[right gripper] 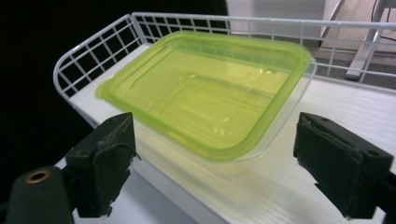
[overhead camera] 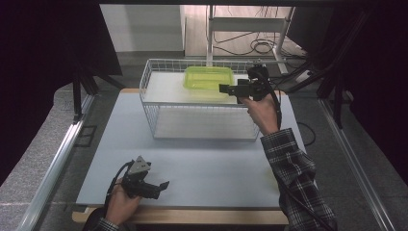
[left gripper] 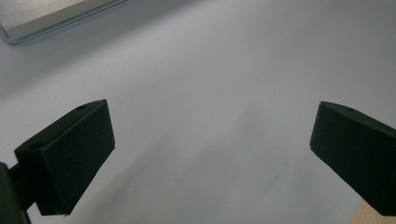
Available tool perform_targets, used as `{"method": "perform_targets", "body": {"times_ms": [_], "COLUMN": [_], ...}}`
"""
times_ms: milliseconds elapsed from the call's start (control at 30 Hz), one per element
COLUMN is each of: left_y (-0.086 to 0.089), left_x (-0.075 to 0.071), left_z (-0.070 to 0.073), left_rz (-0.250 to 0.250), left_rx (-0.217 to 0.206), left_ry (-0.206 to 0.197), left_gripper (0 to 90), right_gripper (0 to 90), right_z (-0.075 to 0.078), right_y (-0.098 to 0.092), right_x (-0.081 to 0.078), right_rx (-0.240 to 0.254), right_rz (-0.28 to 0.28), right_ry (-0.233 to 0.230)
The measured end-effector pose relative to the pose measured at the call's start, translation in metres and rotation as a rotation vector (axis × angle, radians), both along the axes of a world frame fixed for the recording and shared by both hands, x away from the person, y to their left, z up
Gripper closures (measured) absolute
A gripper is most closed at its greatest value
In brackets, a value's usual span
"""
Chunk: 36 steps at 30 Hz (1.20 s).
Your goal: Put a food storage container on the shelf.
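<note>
- Right black two-jaw gripper (overhead camera: 226, 88), held up at the far right of the table, has its jaws spread wide with nothing between them; in the right gripper view (right gripper: 212, 170) they straddle the near corner of the clear rectangular plastic container with a lime-green lid (right gripper: 208, 95).
- That container sits on the upper white shelf of the white wire basket rack (overhead camera: 149, 77), near its far rail.
- If the jaws close on the corner rather than across a straight side, the thin plastic walls would probably flex and the container could twist out of the grip.
- Squeezing on the lid's rim alone could pop the lid off instead of lifting the whole box.
- The wire rail stands close behind the container, so a push forward could jam it against the grid or shift the light rack on the pale grey tabletop (overhead camera: 202, 168).
- Left black gripper (overhead camera: 161, 186) rests low at the near left edge, jaws apart and empty (left gripper: 212, 154), too far off to steady the rack if it slides.
</note>
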<state>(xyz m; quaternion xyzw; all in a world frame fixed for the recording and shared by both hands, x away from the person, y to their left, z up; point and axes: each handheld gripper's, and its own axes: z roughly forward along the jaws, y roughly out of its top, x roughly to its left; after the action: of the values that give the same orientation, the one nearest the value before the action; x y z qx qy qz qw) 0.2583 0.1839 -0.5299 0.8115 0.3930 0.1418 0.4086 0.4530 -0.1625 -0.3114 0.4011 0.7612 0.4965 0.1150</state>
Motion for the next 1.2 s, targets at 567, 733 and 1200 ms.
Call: {"method": "perform_targets", "body": {"times_ms": [567, 733, 1200], "left_y": [0.0, -0.001, -0.002], "left_x": [0.0, 0.0, 0.0], "left_z": [0.0, 0.0, -0.001], "left_rz": [0.002, 0.0, -0.004], "left_rx": [0.016, 0.022, 0.026], "left_ry": [-0.005, -0.001, 0.003], "left_gripper": [0.0, 0.0, 0.0], "right_gripper": [2.1, 0.9, 0.2], "right_z": [-0.011, -0.016, -0.035], "right_y": [-0.006, -0.008, -0.018], "right_x": [-0.034, -0.043, -0.059], "right_rx": [-0.034, -0.05, -0.068], "right_rz": [0.089, 0.109, 0.129], "right_ry": [-0.055, -0.072, -0.065]}}
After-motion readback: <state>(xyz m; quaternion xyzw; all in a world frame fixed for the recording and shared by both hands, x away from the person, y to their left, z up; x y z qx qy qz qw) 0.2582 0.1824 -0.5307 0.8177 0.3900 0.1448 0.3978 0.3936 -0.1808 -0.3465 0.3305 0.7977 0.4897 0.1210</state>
